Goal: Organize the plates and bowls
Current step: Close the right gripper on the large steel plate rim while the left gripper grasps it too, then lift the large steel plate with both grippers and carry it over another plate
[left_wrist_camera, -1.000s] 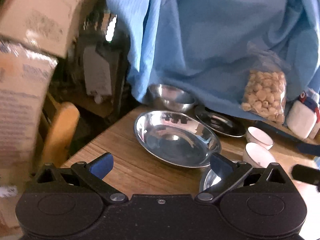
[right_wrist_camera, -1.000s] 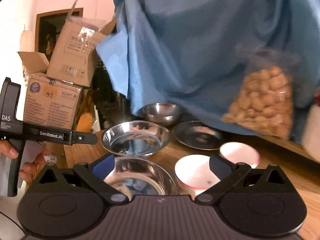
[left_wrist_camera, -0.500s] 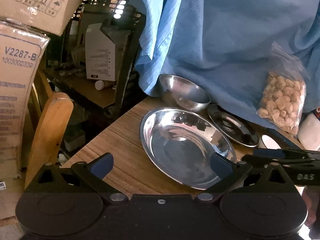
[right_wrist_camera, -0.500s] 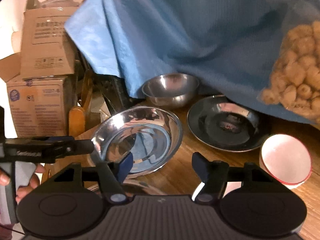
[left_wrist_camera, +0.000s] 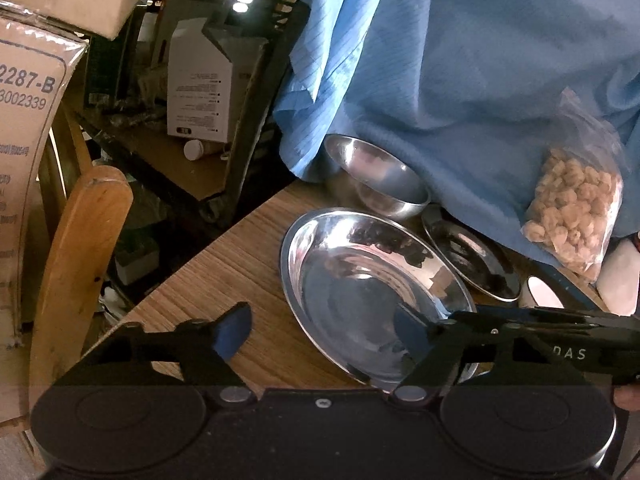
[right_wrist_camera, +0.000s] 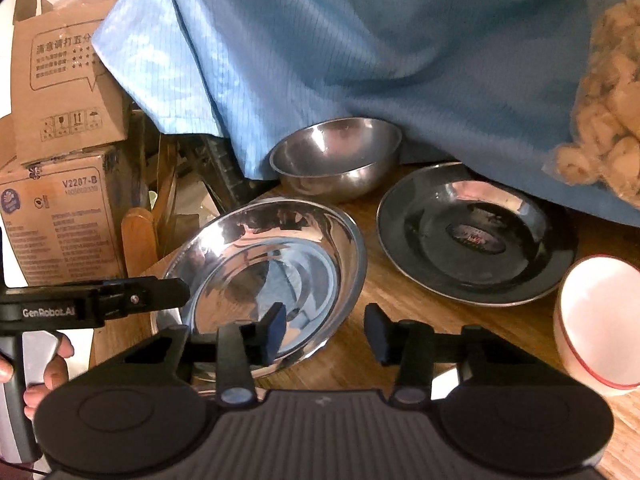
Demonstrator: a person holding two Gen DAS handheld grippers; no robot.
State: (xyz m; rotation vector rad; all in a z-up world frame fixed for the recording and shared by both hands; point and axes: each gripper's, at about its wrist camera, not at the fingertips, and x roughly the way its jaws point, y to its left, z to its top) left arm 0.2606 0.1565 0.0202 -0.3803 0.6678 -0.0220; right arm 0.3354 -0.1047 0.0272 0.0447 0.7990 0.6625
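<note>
A wooden table (right_wrist_camera: 400, 304) carries a large steel dish (right_wrist_camera: 264, 272), a steel bowl (right_wrist_camera: 336, 160) behind it, a dark plate (right_wrist_camera: 476, 236) beside them, and a white bowl (right_wrist_camera: 596, 320) at the right.

Bowl (right_wrist_camera: 338, 158) behind two plates (right_wrist_camera: 268, 276)

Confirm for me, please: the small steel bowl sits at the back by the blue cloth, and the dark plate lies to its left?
Not quite. In the right wrist view the dark plate lies to the right of the small steel bowl, which does sit by the blue cloth.
</note>
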